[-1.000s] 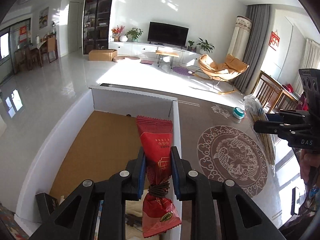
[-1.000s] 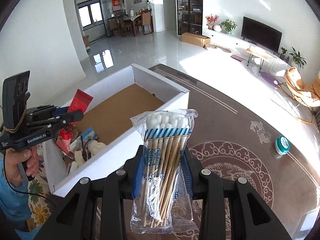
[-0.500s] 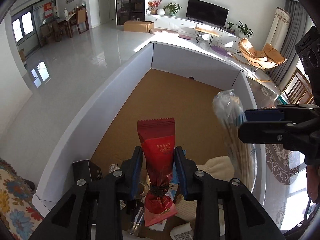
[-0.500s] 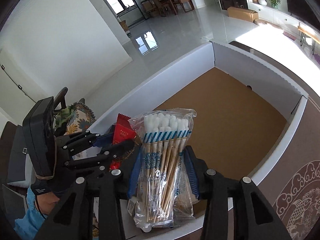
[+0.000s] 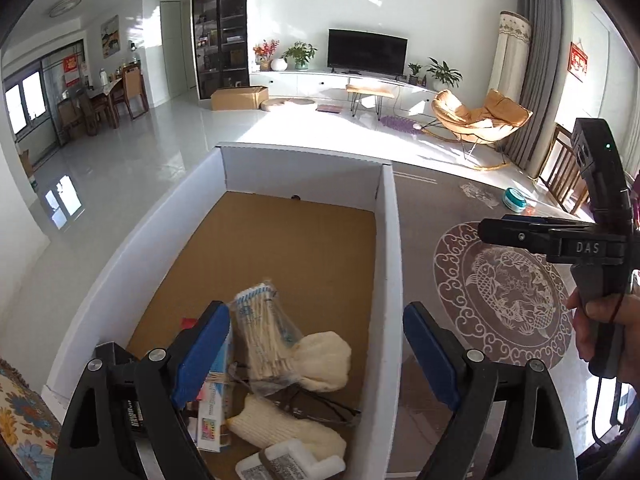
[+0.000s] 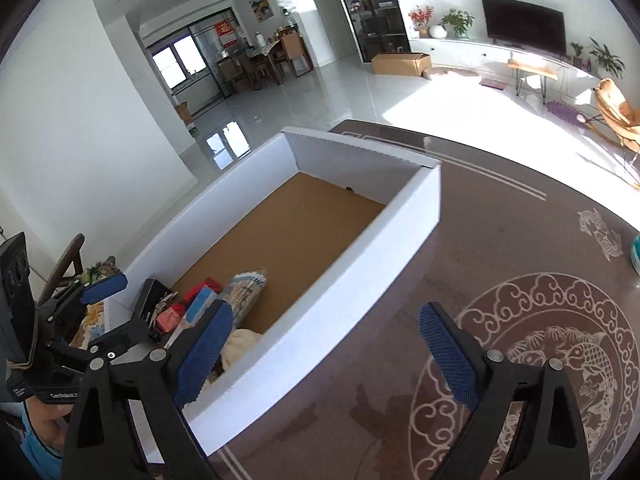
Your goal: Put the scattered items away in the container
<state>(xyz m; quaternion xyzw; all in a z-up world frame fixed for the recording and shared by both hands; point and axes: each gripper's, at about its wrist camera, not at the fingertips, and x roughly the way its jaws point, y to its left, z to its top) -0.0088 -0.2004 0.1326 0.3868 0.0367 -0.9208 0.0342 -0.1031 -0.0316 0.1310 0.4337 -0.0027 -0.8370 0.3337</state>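
Swab packet lying in the white box
Left gripper and right gripper gape empty, jaws just opened; packet sits below the left one's pads.

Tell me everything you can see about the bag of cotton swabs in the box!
The bag of cotton swabs is a clear, crinkly plastic packet with a blue-and-white striped band, full of wooden sticks with white tips. It lies slanted inside the white box, leaning on a cream knitted glove. No gripper is touching it.
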